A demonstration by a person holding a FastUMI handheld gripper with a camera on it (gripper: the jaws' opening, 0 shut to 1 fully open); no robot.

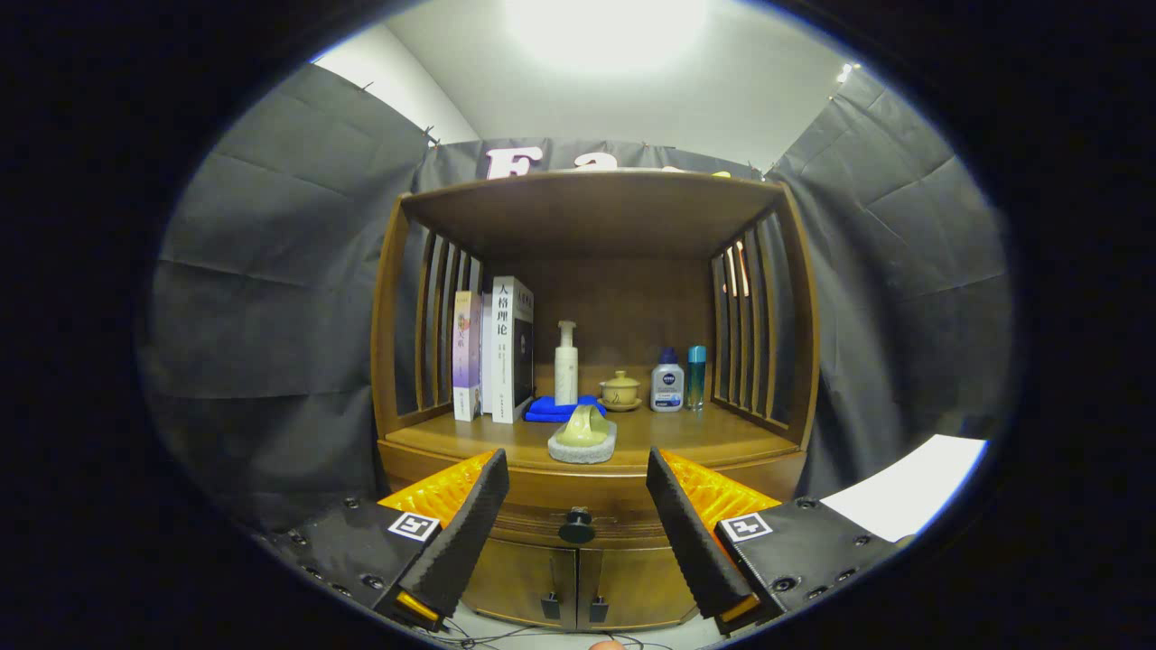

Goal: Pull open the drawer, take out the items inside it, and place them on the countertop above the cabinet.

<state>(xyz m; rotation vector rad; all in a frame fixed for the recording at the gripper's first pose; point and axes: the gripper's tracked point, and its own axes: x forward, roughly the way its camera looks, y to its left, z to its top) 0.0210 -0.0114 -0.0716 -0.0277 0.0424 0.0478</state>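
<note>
Gripper (578, 492) agape before wooden countertop (704, 433).

The tool (578, 501) hangs wide apart, its fingers covering both ends of the drawer (578, 524) front. The blue cloth (562, 409) sits half hidden behind the stone dish (582, 442). Bottle labels: too small.

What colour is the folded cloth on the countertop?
Bright blue; the folded cloth shows clearly in the gripper view.

place: recording booth | signs: black cloth walls (271, 298); staged wooden cabinet (591, 469) with books (506, 348)
</note>
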